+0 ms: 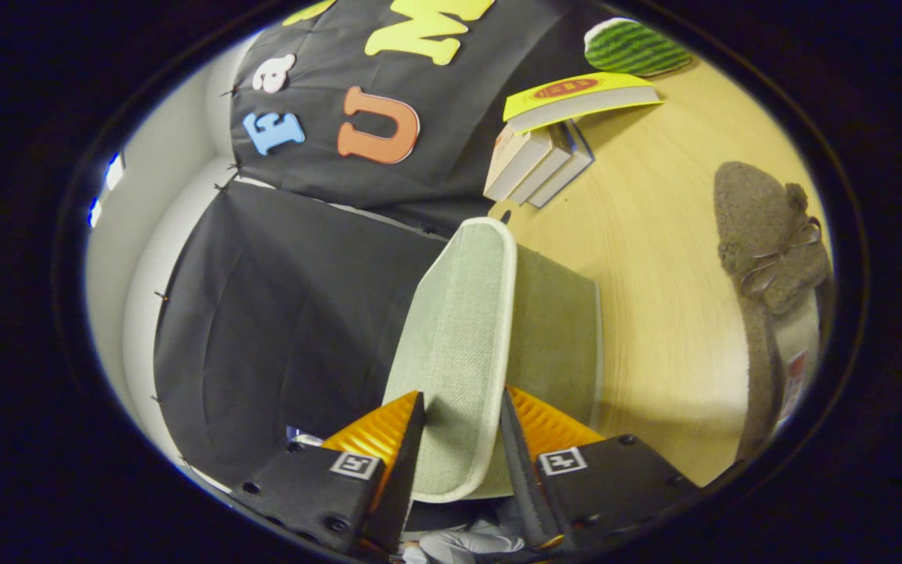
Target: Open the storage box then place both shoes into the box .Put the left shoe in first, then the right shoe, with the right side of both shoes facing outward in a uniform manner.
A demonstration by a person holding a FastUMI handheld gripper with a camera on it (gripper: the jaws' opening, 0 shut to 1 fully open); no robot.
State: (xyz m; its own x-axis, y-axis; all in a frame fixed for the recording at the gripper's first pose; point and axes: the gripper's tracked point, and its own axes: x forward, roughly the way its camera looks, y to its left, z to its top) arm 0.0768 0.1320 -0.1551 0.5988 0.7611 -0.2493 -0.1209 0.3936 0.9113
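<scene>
Broadly, the pale wooden surface (654, 258) fills the right half of the frame. At lower centre, the sage-green fabric lid of the storage box (459, 345) stands edge-on between the claw (463, 439) fingers, its long axis running straight ahead; both fingers appear to press its faces, so the claw is narrow and holding it. A fuzzy brown slipper shoe with a bow (764, 235) lies at right, well apart. Stacked books (549, 149) and a green striped watermelon-like object (631, 47) sit upper right.

woven cloth lid (459, 345), fuzzy shoe (764, 227), wooden table (670, 258)
</scene>
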